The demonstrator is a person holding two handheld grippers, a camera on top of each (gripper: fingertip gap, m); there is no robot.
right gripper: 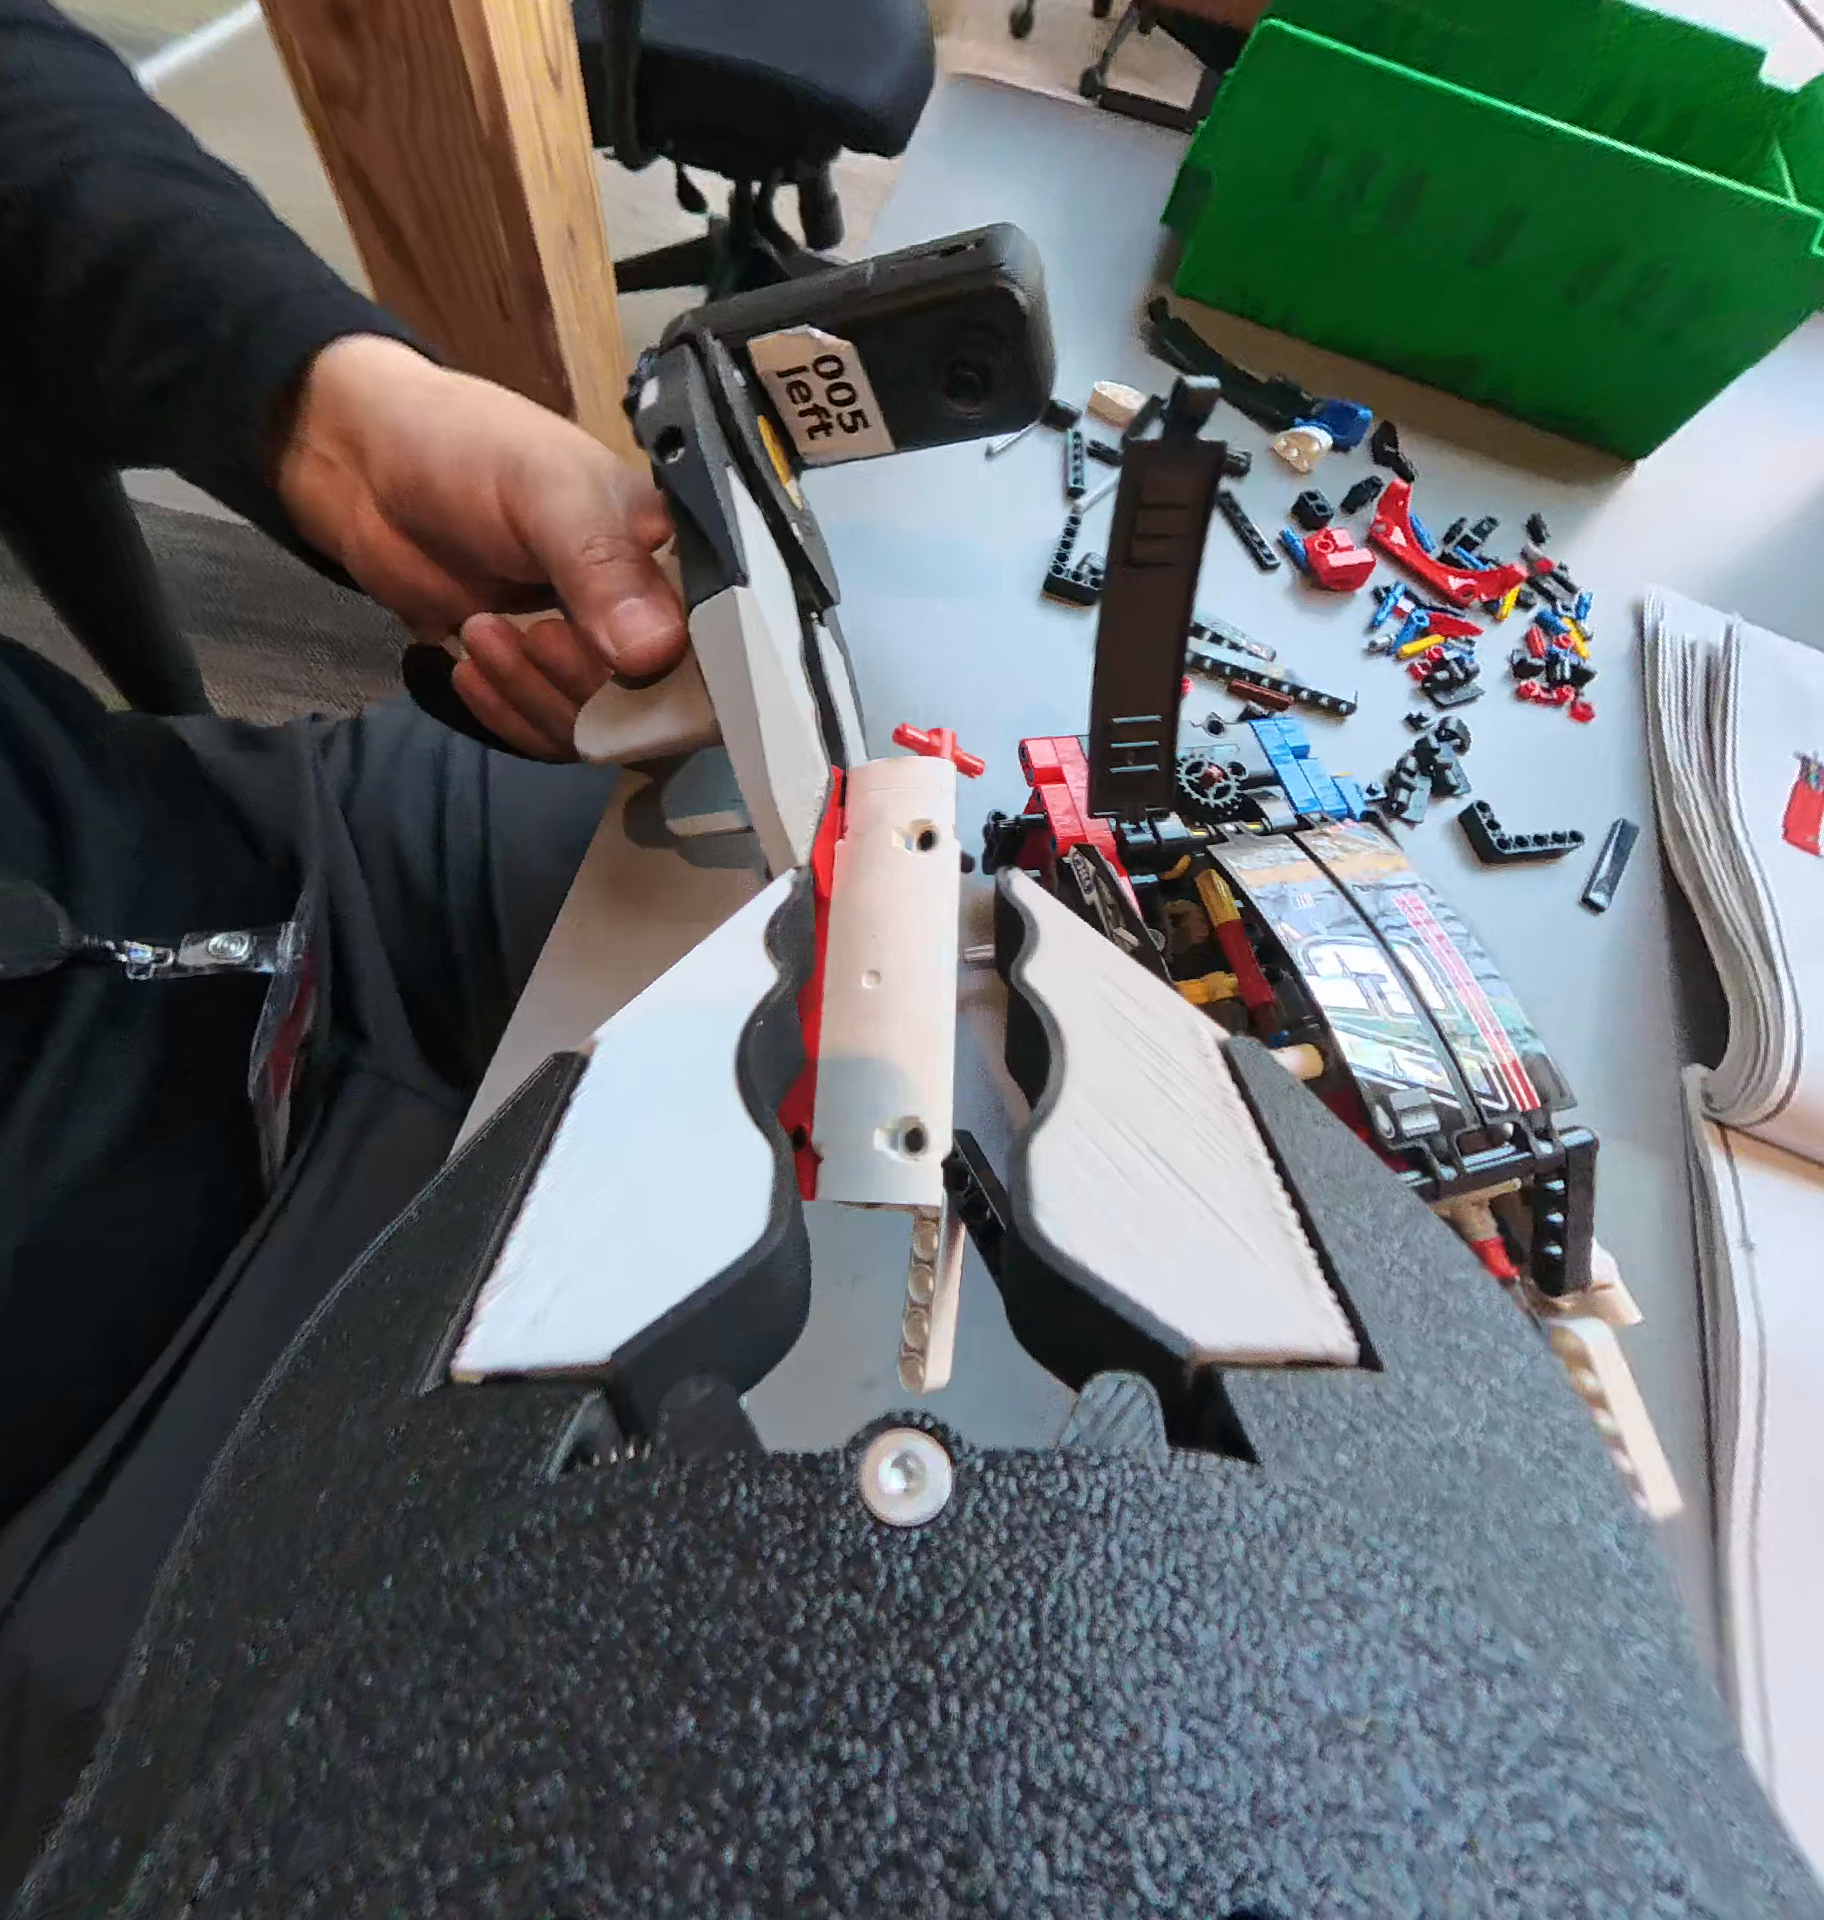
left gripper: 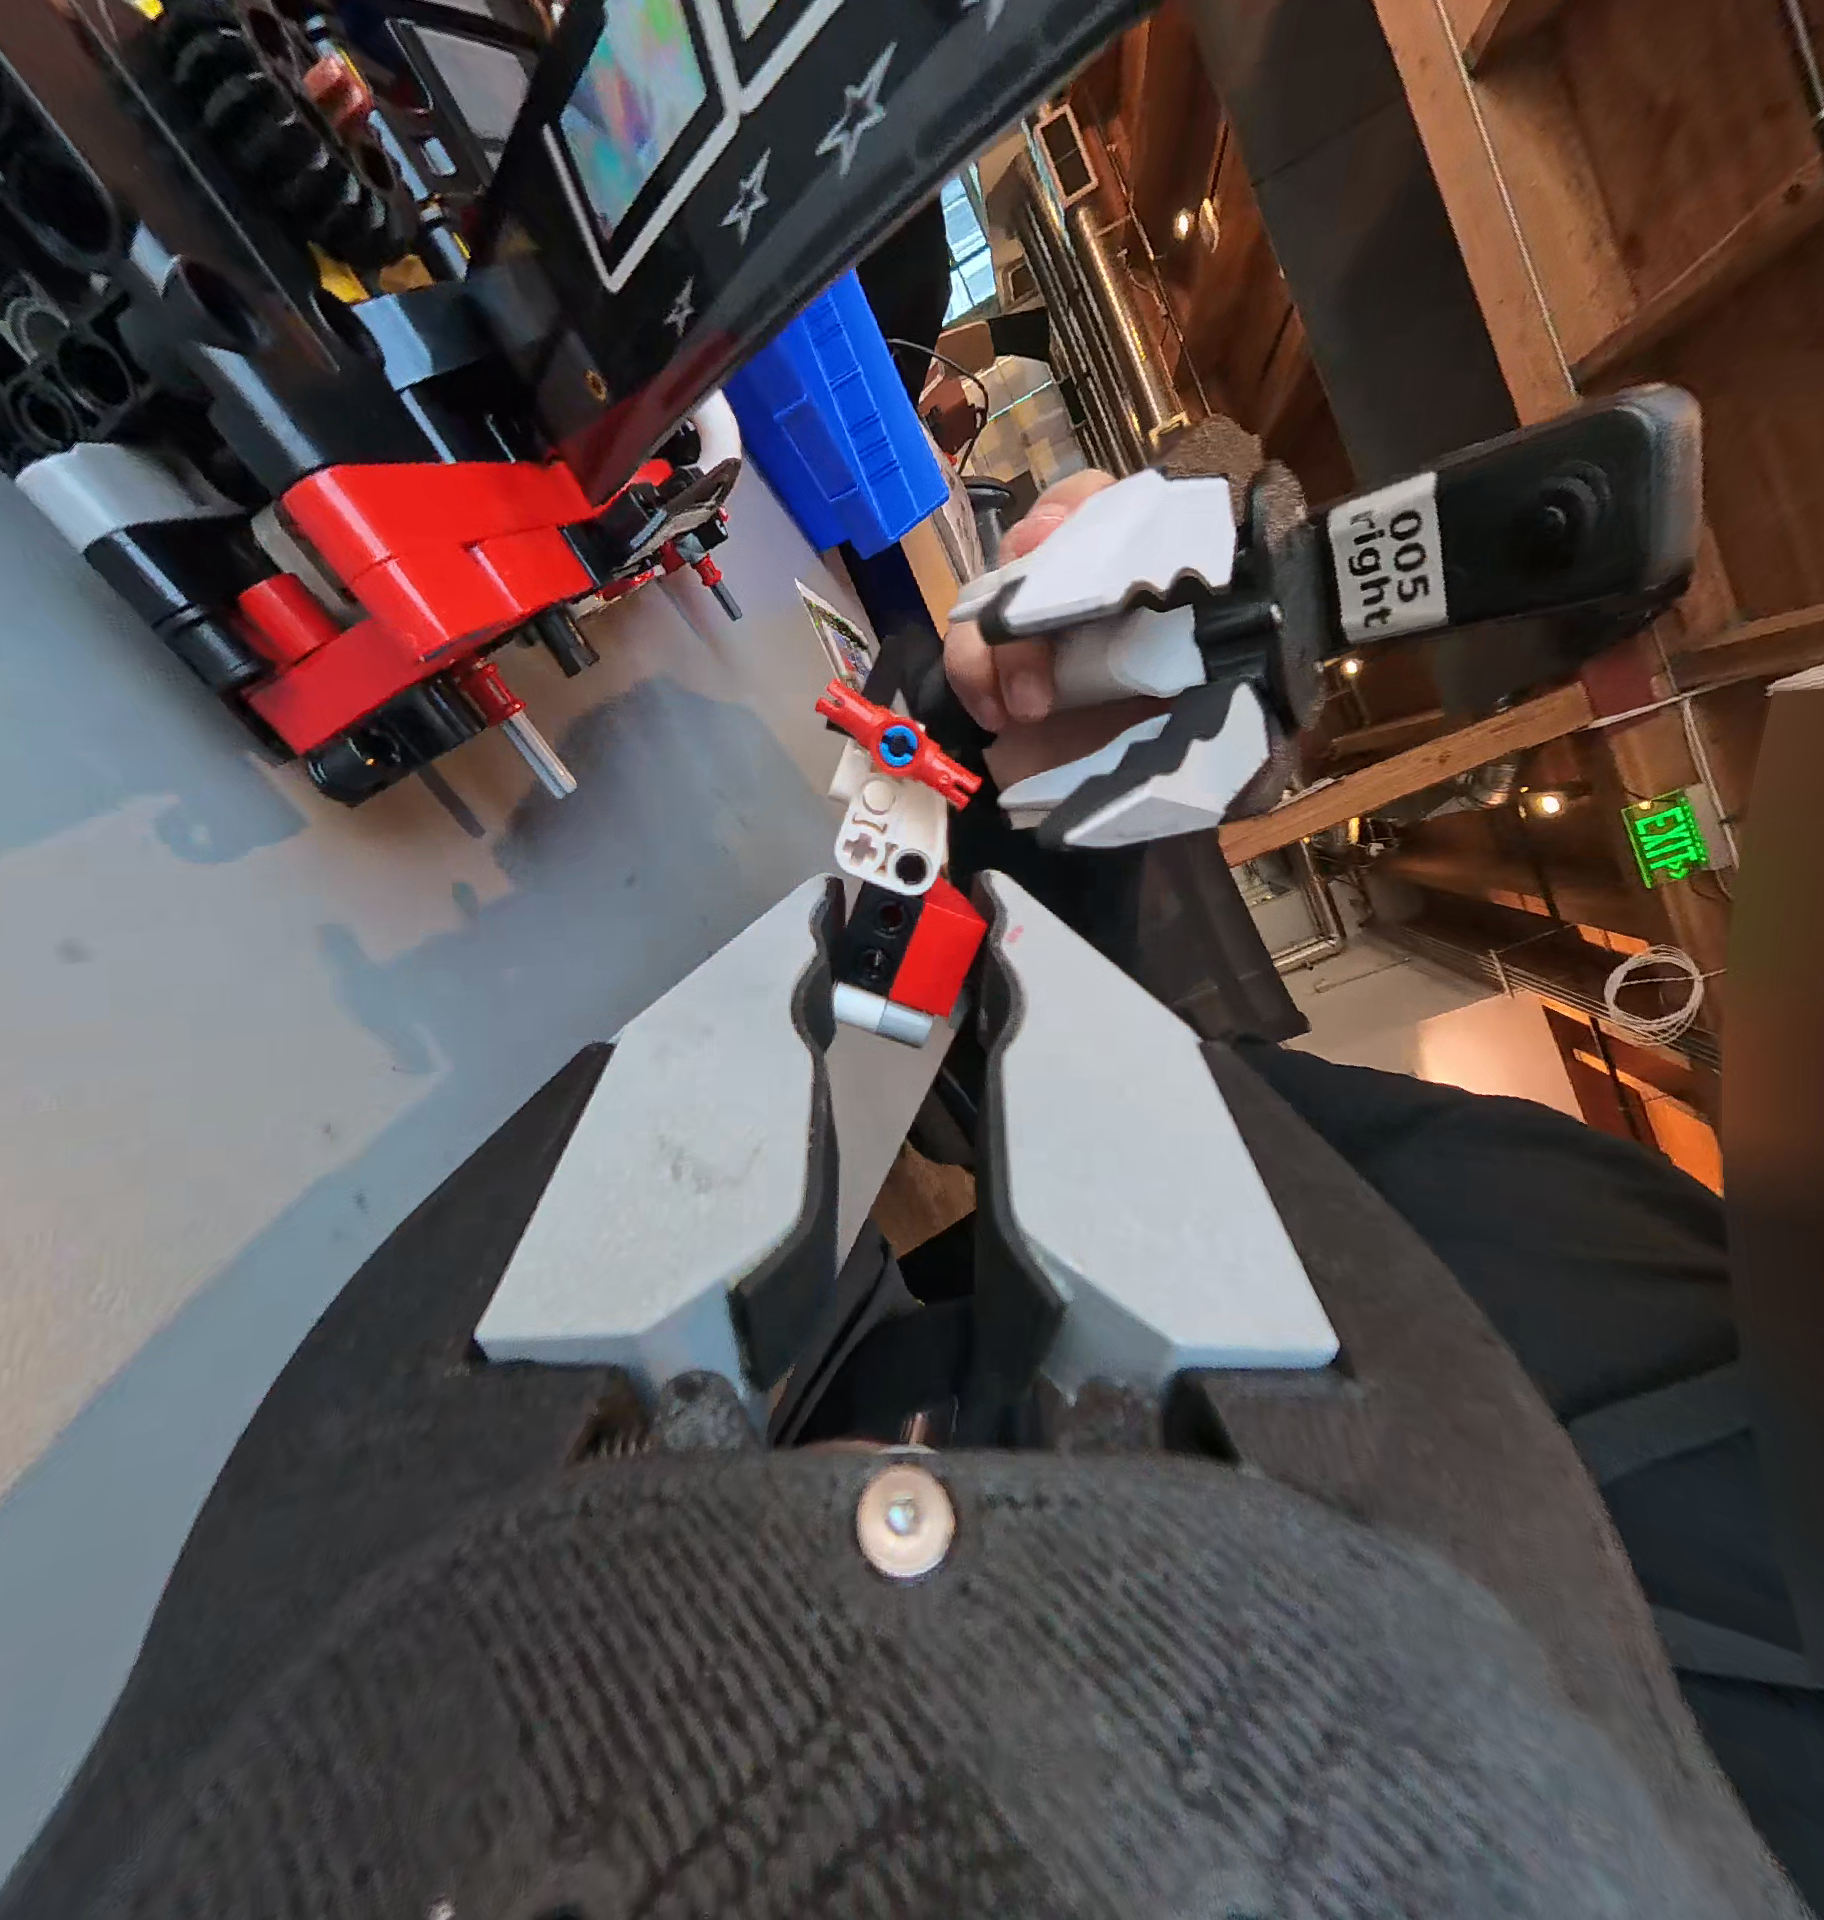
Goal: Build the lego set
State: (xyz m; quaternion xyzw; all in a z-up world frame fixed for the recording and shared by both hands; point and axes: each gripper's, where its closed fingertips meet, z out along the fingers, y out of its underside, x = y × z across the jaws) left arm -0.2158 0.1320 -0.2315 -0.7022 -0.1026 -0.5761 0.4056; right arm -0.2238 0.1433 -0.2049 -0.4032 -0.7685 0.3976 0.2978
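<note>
My left gripper (left gripper: 903, 935) is shut on a small lego sub-assembly (left gripper: 913, 940) of red, black and white parts, with a red cross connector (left gripper: 895, 743) and blue pin at its far end. It holds this in the air off the table's near edge. In the right wrist view the sub-assembly shows as a long white panel (right gripper: 892, 966) with red behind it, gripped by the left gripper (right gripper: 820, 810). My right gripper (right gripper: 897, 914) is open, its jaws to either side of the panel, the right one clearly apart from it. It also shows in the left wrist view (left gripper: 1001, 717).
The part-built black and red lego car (right gripper: 1355, 935) lies on the grey table (right gripper: 939, 582), also close in the left wrist view (left gripper: 420, 551). Loose parts (right gripper: 1459, 623) are scattered behind it. A green bin (right gripper: 1510, 208), a blue bin (left gripper: 835, 416) and an instruction booklet (right gripper: 1770, 831) stand around. Both grippers' tips are close together, under 4 cm apart.
</note>
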